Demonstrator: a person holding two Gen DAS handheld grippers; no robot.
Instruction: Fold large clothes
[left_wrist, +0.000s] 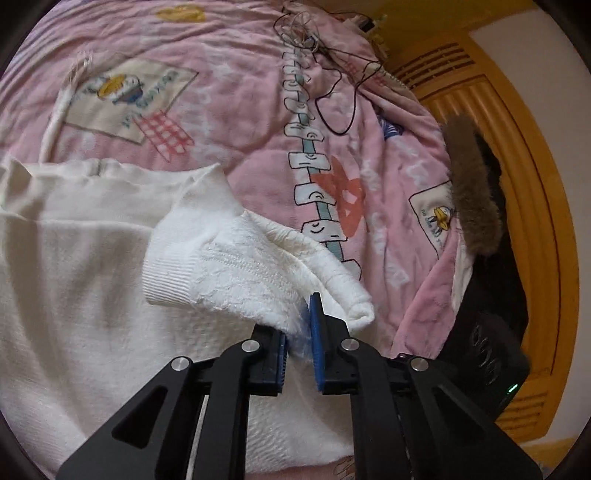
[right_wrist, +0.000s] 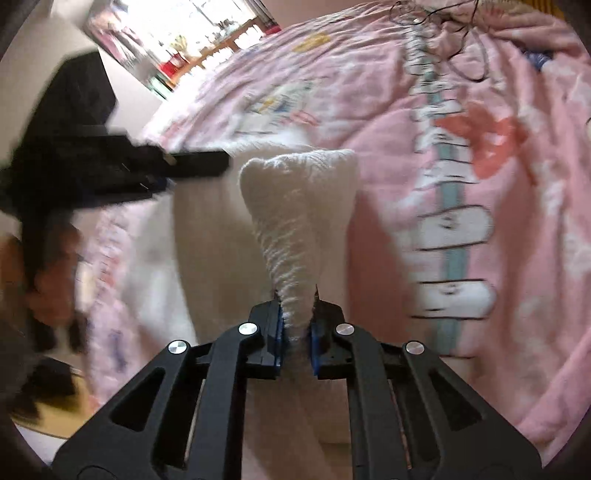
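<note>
White knitted sweater (left_wrist: 92, 258) with ribbed cuff, fleecy pink blanket (left_wrist: 240, 92), matt black claw (left_wrist: 298, 354)

Printed lettering appears on the cream cartoon patches (left_wrist: 127, 101) of the pink blanket (left_wrist: 236, 92), upper left and right of the left wrist view, too blurred to read. No other text is legible.

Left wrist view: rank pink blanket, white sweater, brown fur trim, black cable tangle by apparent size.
1. pink blanket
2. white sweater, though nearness to the camera inflates it
3. brown fur trim
4. black cable tangle, thin and sprawling, so its rank is unsure
</note>
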